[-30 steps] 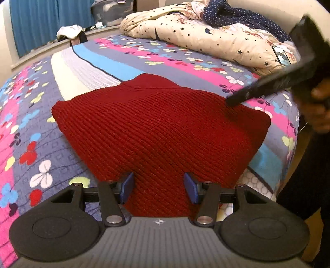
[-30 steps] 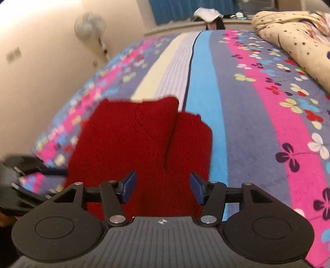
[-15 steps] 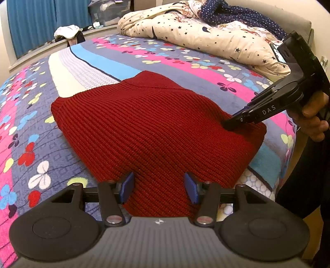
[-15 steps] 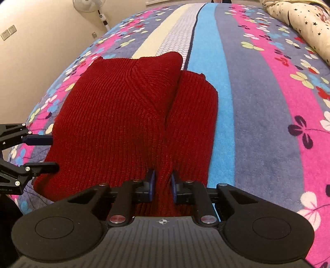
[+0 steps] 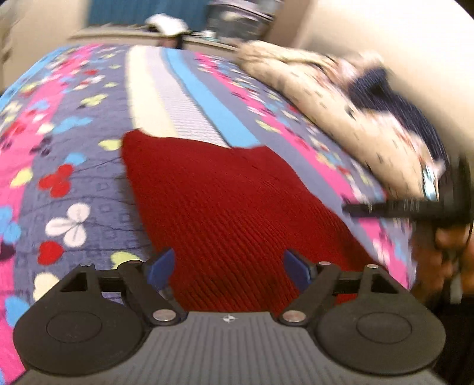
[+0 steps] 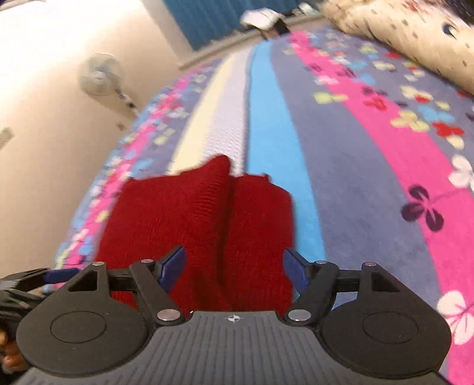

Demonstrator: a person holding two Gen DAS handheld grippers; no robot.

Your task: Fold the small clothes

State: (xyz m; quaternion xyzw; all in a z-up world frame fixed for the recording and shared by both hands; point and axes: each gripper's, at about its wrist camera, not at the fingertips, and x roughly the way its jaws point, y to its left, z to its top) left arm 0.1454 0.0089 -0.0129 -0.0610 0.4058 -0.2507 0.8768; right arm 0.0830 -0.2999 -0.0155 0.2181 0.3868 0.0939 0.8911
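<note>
A folded red knitted garment [image 5: 237, 213] lies on the flowered bedspread [image 5: 74, 177]. My left gripper [image 5: 229, 268] hovers over its near edge, jaws opening, blue pads apart from the cloth. In the right wrist view the same red garment [image 6: 204, 231] shows a fold line down its middle. My right gripper [image 6: 234, 268] stands over the garment's near end with its jaws opening wide and the pads free of the fabric. The right gripper [image 5: 385, 207] appears blurred at the right of the left wrist view, off the garment, held by a hand [image 5: 450, 245].
A cream star-print duvet [image 5: 326, 97] with a dark dotted cloth [image 5: 394, 103] is heaped along the far right of the bed. A fan [image 6: 100, 77] stands by the wall on the left. Blue curtains [image 6: 213, 17] and a ledge lie beyond the bed's far end.
The right gripper, which pinched the garment's edge half a second ago, has let go and drawn back. The left gripper's jaws have widened and it has rolled and shifted sideways. The garment stays flat.
</note>
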